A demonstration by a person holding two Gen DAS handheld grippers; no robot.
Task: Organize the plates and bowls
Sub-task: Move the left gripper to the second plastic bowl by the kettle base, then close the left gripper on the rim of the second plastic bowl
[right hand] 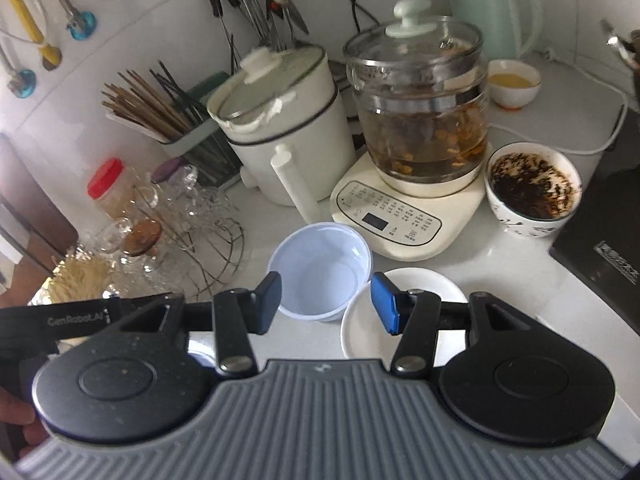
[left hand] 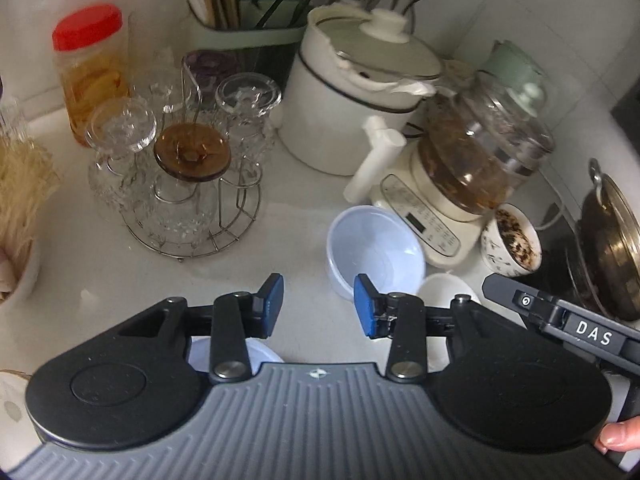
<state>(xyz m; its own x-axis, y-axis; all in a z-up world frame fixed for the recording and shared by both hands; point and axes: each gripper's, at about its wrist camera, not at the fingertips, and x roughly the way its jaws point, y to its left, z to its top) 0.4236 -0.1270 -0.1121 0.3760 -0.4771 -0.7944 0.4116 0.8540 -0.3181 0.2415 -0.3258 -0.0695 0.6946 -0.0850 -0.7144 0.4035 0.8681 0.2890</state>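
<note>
A pale blue plastic bowl (right hand: 322, 270) is seen standing empty on the white counter (right hand: 496, 276), just in front of the cream base of a glass kettle (right hand: 418, 108), which is filled with brownish liquid and floating pieces. Just beside the bowl, on its right, a white plate (right hand: 416, 280) is laid, also empty. A patterned cup (right hand: 532, 190) to the right of the kettle is coated inside with dark flecks. Further back, a small white bowl (right hand: 514, 82) with yellow liquid is found. A white lidded pot (right hand: 280, 120) is placed left of the kettle; its contents are hidden by the lid. Chopsticks are held in a green holder (right hand: 188, 140). A red-capped jar (left hand: 90, 68) holds amber contents, and upturned glasses are carried on a wire rack (left hand: 192, 208).

The left gripper (left hand: 318, 306) is held partly open above bare counter, with nothing between its pads. The right gripper (right hand: 326, 302) is likewise partly open, and the blue bowl is seen between and beyond its fingers; contact cannot be told.

In the left wrist view, the plate is mostly covered by the gripper, and a second blue-white object (left hand: 260, 354) beneath it cannot be identified.
</note>
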